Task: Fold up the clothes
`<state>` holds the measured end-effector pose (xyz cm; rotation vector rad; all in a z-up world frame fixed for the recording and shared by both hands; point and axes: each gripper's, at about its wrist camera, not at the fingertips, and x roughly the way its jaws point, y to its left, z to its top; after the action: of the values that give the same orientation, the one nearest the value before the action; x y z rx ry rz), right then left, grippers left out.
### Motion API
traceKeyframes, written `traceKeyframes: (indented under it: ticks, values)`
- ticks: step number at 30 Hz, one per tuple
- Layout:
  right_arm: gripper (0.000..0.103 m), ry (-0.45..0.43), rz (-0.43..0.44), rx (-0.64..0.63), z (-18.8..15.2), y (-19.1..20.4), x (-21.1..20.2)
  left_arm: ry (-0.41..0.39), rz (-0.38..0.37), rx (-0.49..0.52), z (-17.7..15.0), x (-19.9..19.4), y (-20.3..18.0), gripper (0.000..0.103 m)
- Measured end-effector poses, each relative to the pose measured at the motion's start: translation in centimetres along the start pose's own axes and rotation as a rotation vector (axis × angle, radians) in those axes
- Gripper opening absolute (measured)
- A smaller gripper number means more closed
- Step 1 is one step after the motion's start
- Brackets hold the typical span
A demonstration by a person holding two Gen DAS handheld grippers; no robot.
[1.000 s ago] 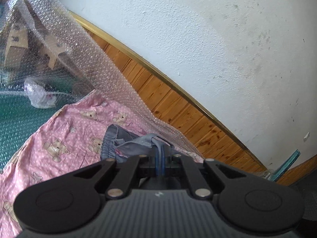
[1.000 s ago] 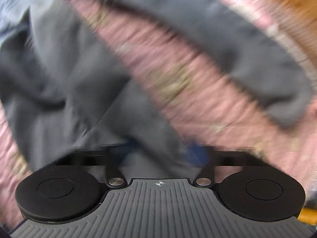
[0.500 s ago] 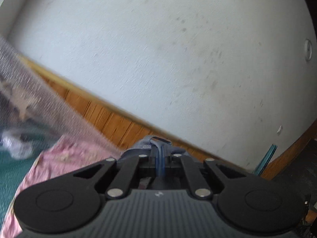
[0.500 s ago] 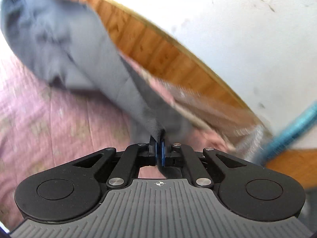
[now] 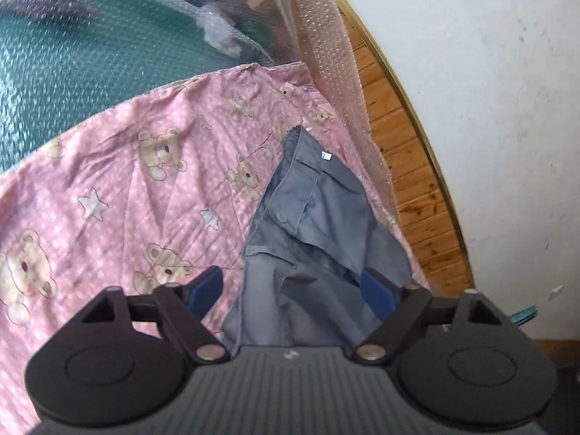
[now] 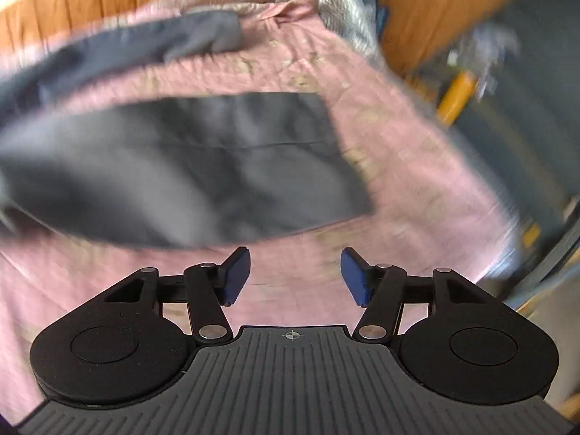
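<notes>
A grey garment (image 5: pixel 311 217) with a button and a small white label lies crumpled on the pink teddy-bear sheet (image 5: pixel 127 181) in the left wrist view. My left gripper (image 5: pixel 293 290) is open right above its near end, the cloth lying between the blue pads without being pinched. In the blurred right wrist view the grey garment (image 6: pixel 181 166) lies spread on the pink sheet (image 6: pixel 417 181), one long part trailing toward the far edge. My right gripper (image 6: pixel 295 275) is open and empty, just short of the cloth's near edge.
Bubble wrap (image 5: pixel 326 47) hangs along the wooden wall panelling (image 5: pixel 409 166) at the sheet's far side. A green surface (image 5: pixel 72 54) under plastic lies beyond the sheet. A yellow object (image 6: pixel 456 94) and clutter sit right of the sheet.
Both grippers were shut on the grey garment and held it up; now both are open and the garment lies on the sheet. Both cameras have tipped down toward the sheet.
</notes>
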<state>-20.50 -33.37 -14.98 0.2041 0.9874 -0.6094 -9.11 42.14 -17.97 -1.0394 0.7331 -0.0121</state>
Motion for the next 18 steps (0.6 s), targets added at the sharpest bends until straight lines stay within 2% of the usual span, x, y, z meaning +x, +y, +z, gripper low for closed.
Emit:
traceKeyframes:
  ticks: [3,7,9,10,11,13,15,16,18]
  values:
    - [0.060,0.015,0.134,0.120,0.3,2.5,-1.2,0.073,0.037,-0.032,1.2,3.4,-1.1,0.092]
    - [0.061,0.038,0.344,0.067,0.9,10.3,-2.0,0.150,0.165,0.040,2.6,8.7,-2.8,0.093]
    - [0.061,0.057,0.500,-0.006,0.4,15.1,-3.0,0.189,0.190,0.080,3.2,11.2,-3.5,0.087]
    - [0.061,0.079,0.611,-0.068,0.0,17.7,-3.7,0.219,0.194,0.094,3.3,12.3,-3.9,0.063]
    - [0.061,0.102,0.721,-0.130,-0.5,20.3,-4.3,0.249,0.187,0.123,3.5,13.3,-4.5,0.032]
    - [0.061,0.157,0.903,-0.286,-2.4,26.3,-5.7,0.263,0.126,0.219,3.8,13.9,-7.1,0.006]
    - [0.059,0.226,1.014,-0.442,-5.0,32.8,-6.5,0.245,0.007,0.299,4.9,13.1,-11.0,0.004]
    - [0.058,0.249,1.041,-0.515,-6.3,36.1,-6.7,0.224,-0.061,0.351,5.5,12.1,-13.5,0.004]
    - [0.054,0.268,1.010,-0.625,-8.4,42.3,-5.9,0.175,-0.196,0.459,6.7,9.8,-18.8,0.004]
